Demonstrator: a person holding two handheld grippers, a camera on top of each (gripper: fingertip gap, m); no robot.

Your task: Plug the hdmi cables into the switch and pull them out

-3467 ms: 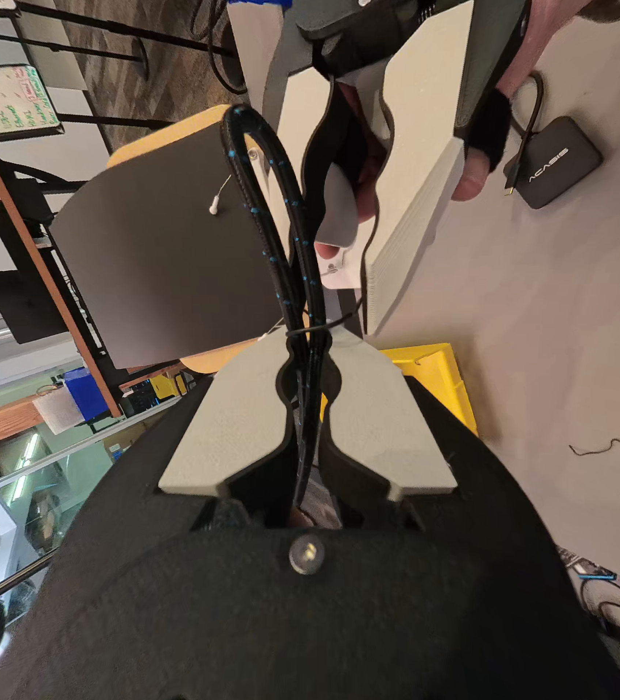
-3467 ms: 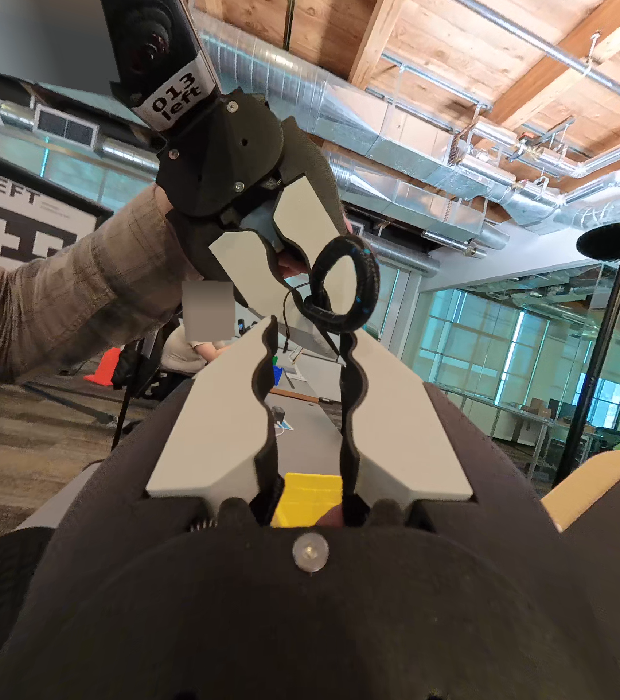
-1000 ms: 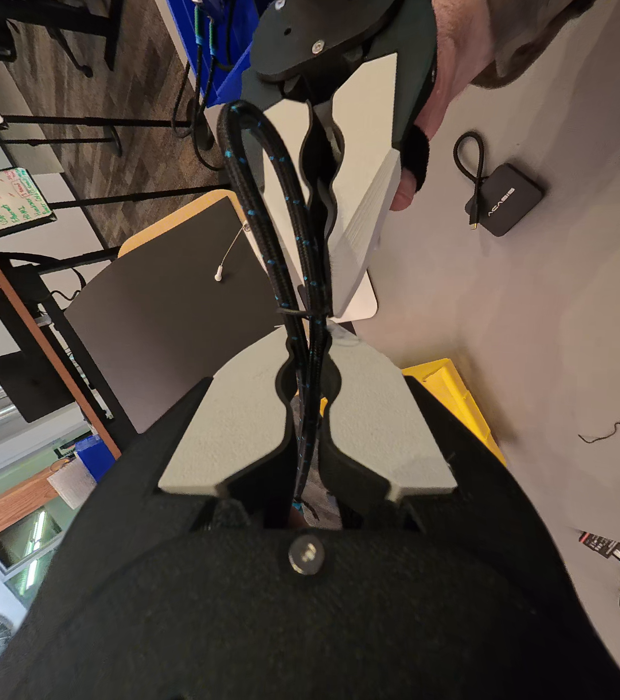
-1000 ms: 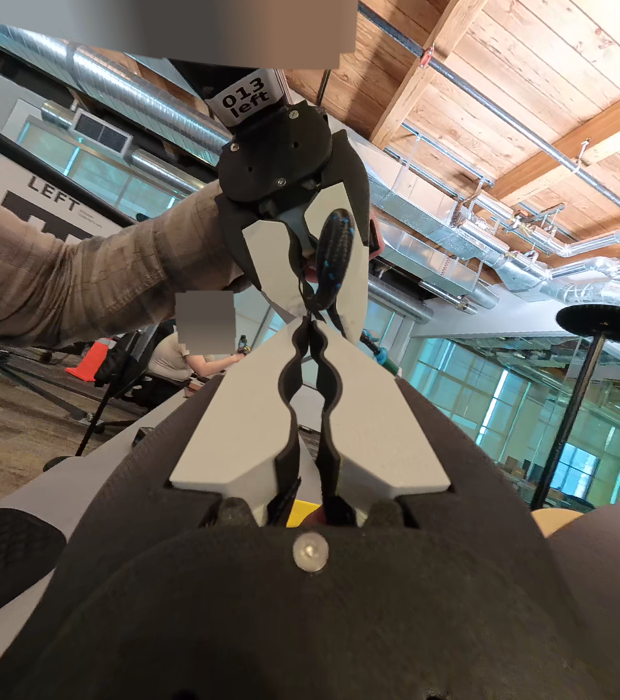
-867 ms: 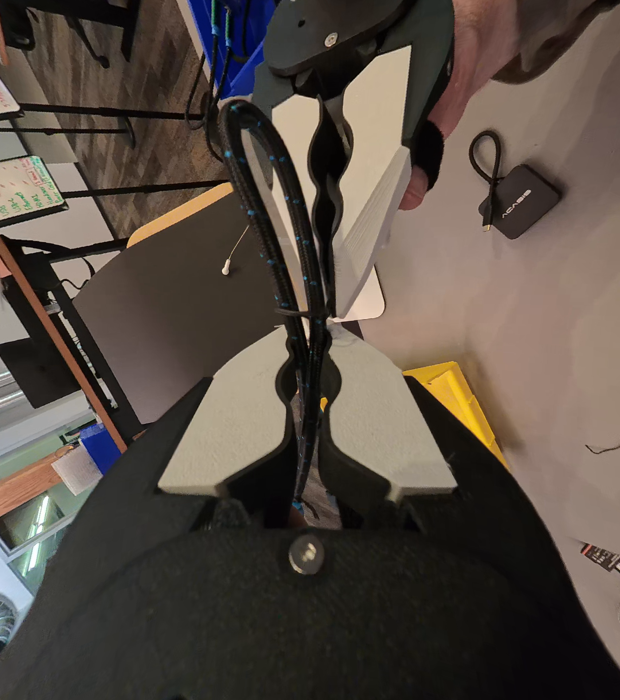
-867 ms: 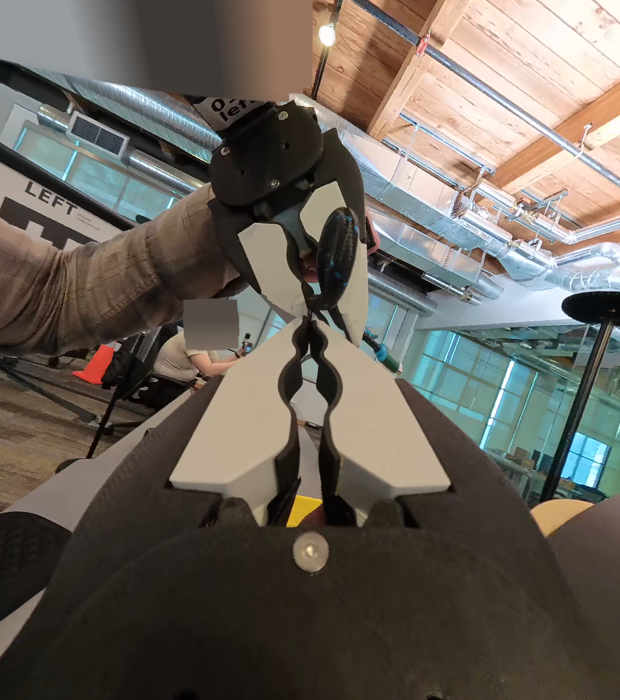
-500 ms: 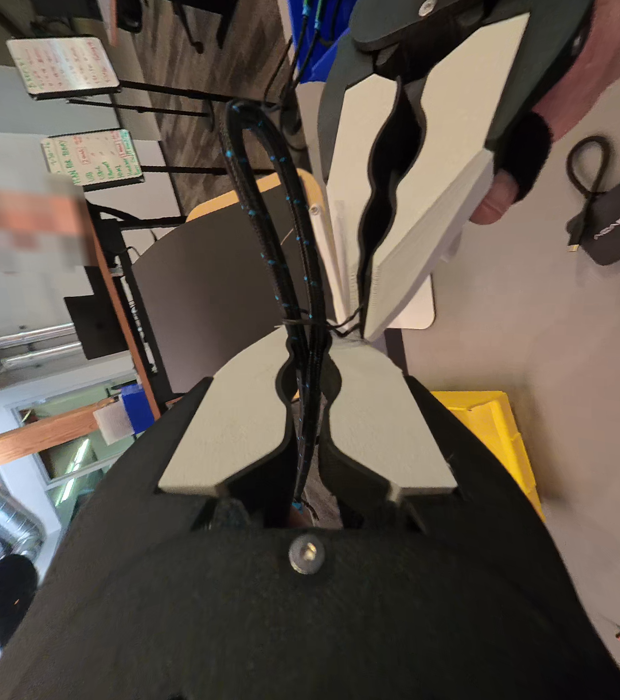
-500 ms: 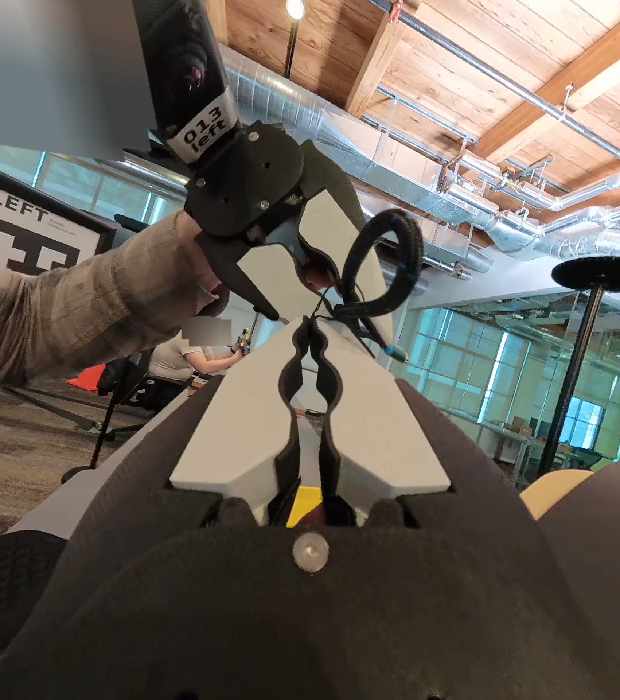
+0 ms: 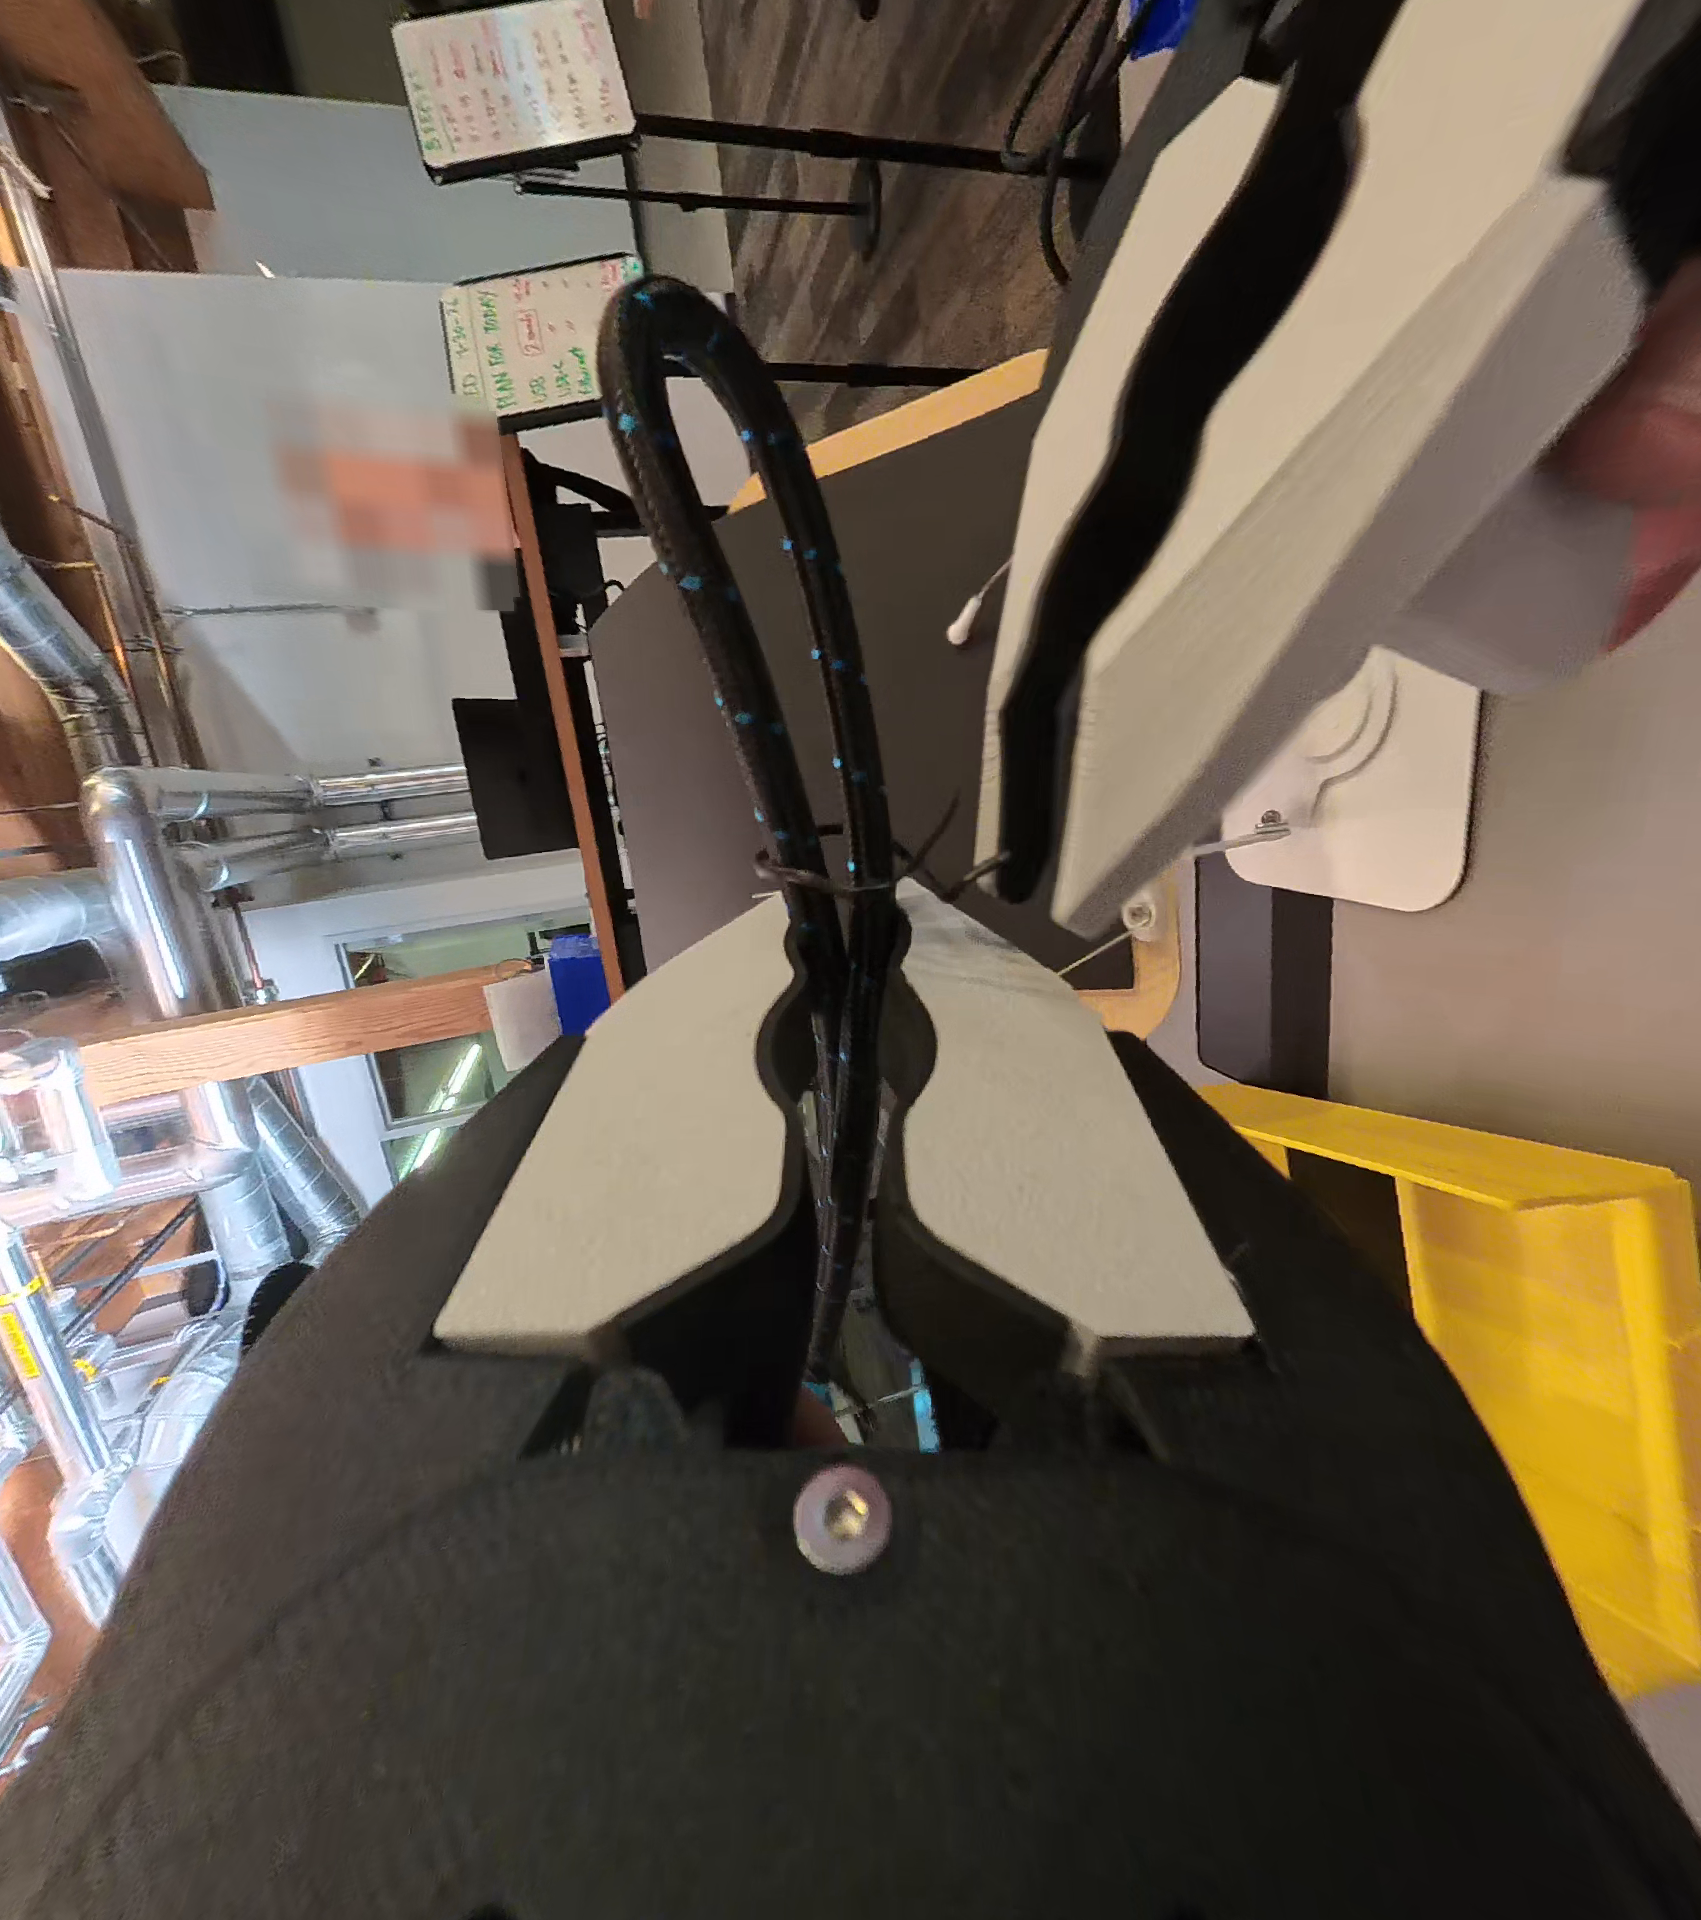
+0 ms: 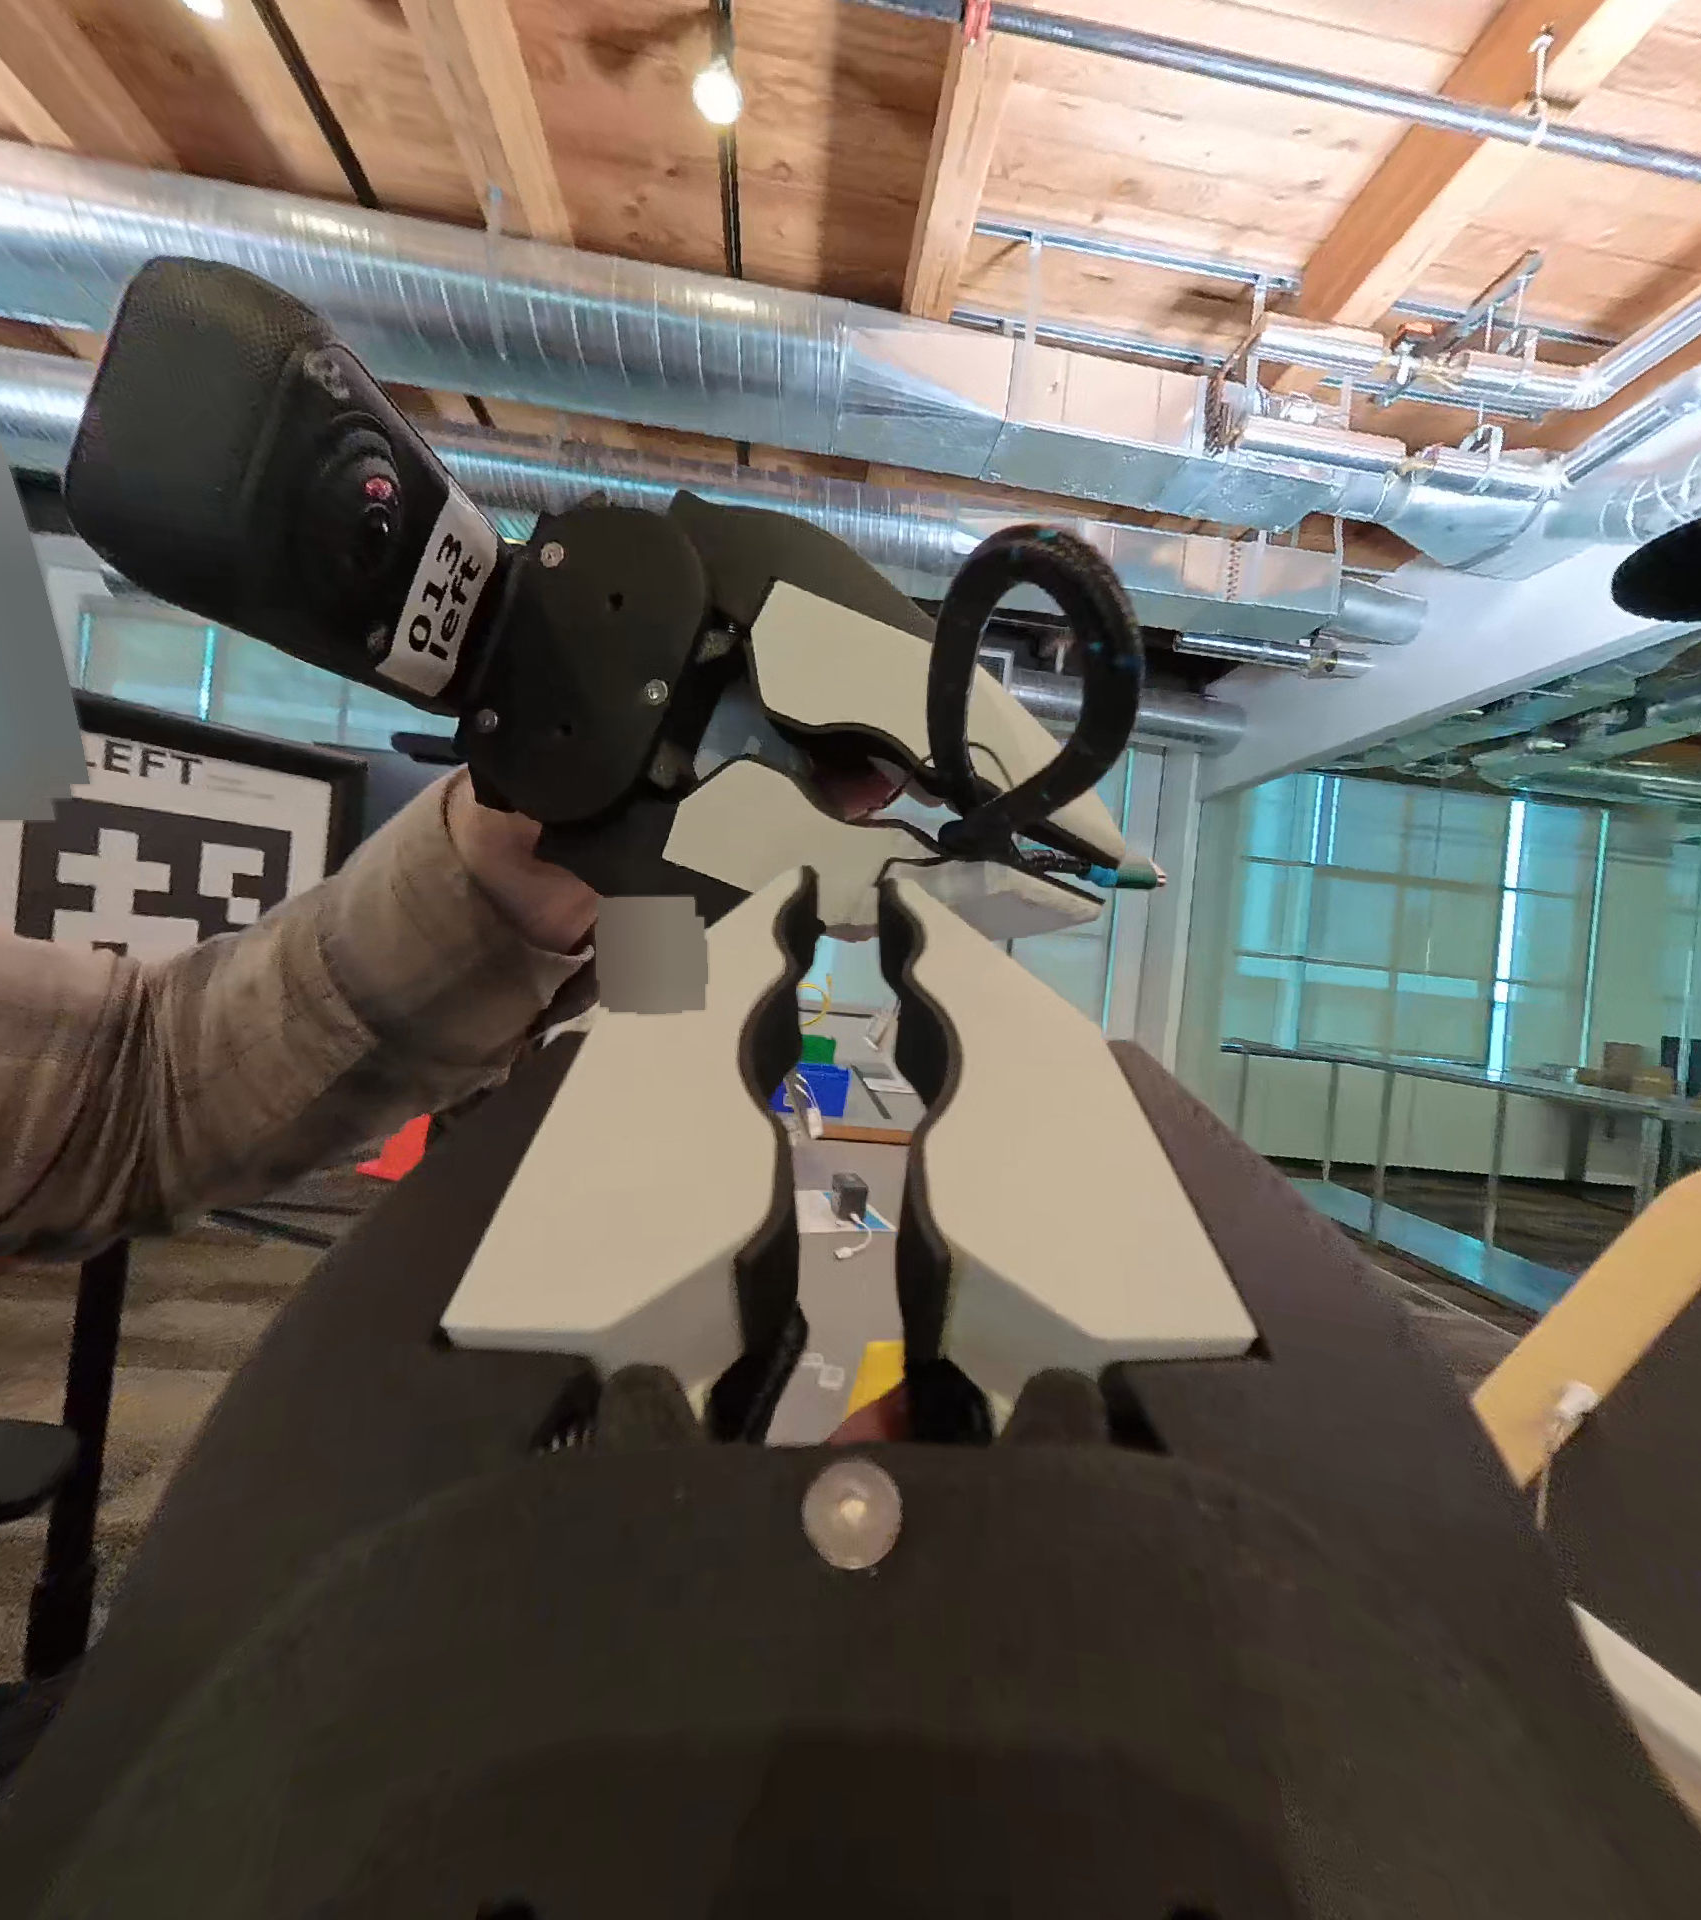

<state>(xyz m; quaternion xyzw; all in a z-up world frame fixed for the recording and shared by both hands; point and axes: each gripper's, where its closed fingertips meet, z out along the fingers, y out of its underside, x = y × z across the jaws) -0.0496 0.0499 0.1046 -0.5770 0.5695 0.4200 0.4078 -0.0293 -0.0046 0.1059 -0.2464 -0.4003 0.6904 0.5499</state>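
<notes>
My left gripper [image 9: 846, 914] is shut on a folded bundle of black braided HDMI cable [image 9: 721, 582] with blue flecks. A thin black zip tie [image 9: 825, 883] binds the bundle just past the fingertips, and its loop stands up beyond them. In the right wrist view the left gripper [image 10: 1095, 878] is held sideways in the air, with the cable loop [image 10: 1106, 644] above it and a teal plug end [image 10: 1126, 878] poking out. My right gripper [image 10: 846, 888] is slightly open and empty, its tips just under the left fingers. It also shows in the left wrist view [image 9: 1022, 883], beside the zip tie's tail. I see no switch.
A yellow bin [image 9: 1552, 1351] sits on the grey table [image 9: 1604, 987] below the grippers. A dark chair with a wooden edge [image 10: 1656, 1247] stands to the right. A small black box [image 10: 846, 1190] with a white lead lies far off on the table. A person's sleeve [image 10: 202, 1039] holds the left gripper. Spacing between my two grippers at the tips: around 5 centimetres.
My right gripper's jaws were shut and have parted a little. The left gripper has swung from facing the right camera to lying sideways, still holding the cable.
</notes>
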